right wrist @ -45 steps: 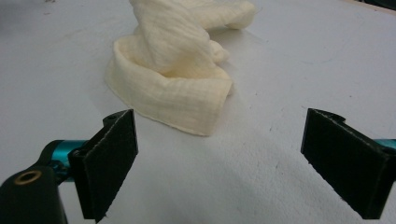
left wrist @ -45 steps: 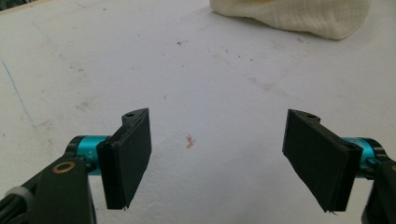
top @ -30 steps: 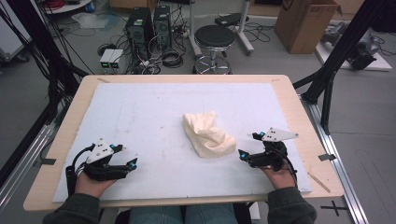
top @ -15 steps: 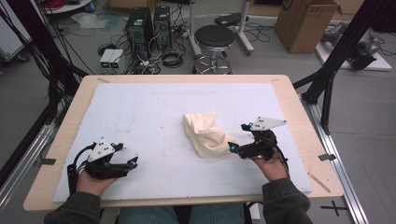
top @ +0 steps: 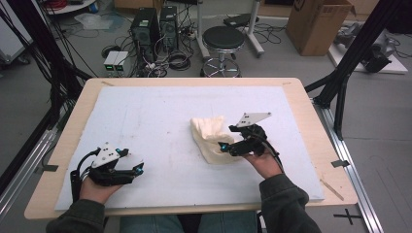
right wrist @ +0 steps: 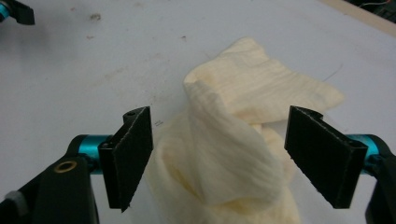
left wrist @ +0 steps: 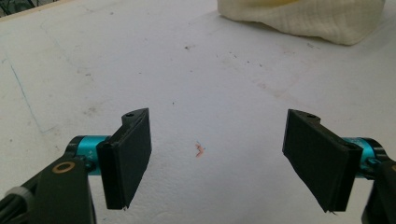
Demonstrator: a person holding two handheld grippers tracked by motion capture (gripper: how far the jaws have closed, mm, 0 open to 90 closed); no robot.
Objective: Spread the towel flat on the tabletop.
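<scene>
White-padded wooden tabletop [top: 145, 121]: crumpled cream muslin cloth [top: 210, 136] at centre, right hand-held gripper [top: 224, 146] closing around it, not yet pinching; left hand-held gripper [top: 138, 167] released, lower left.

A crumpled cloth [top: 210, 138] lies on the mat [top: 160, 116] that covers the bench [top: 301, 97], a little right of its middle. The right hand-held gripper [top: 224, 146] sits at the cloth's right near edge, with a fold of cloth between its parted jaws. The left hand-held gripper [top: 137, 167] rests on the mat at the near left, well apart from the cloth.
</scene>
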